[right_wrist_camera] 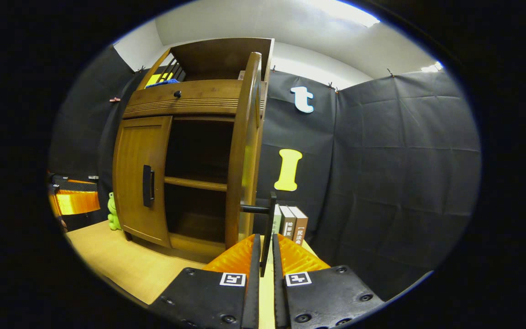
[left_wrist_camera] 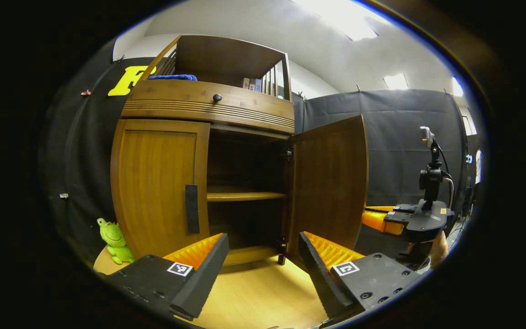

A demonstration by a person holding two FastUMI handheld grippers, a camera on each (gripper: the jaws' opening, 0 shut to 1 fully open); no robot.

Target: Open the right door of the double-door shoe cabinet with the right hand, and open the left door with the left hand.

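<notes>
**Right door swung out, left door shut**

On the wooden table, the cabinet is standing with its right door swung wide and its left door lying flush and closed. Through the opening, a shelf is showing inside.

From the right gripper view, the right gripper is pinching the right door's black handle, both orange fingers pressing on the bar from either side, with the door's edge facing the camera. Books are standing just beyond that handle, against the cloth wall.

From the left gripper view, the left gripper is hovering with its fingers spread wide, holding nothing, pointing toward the gap between the doors. The left door's dark handle is sitting apart from the fingertips, up and to the left.

A green frog toy is sitting beside the cabinet's left foot. A blue cloth is lying on the upper shelf, above a drawer knob.
</notes>
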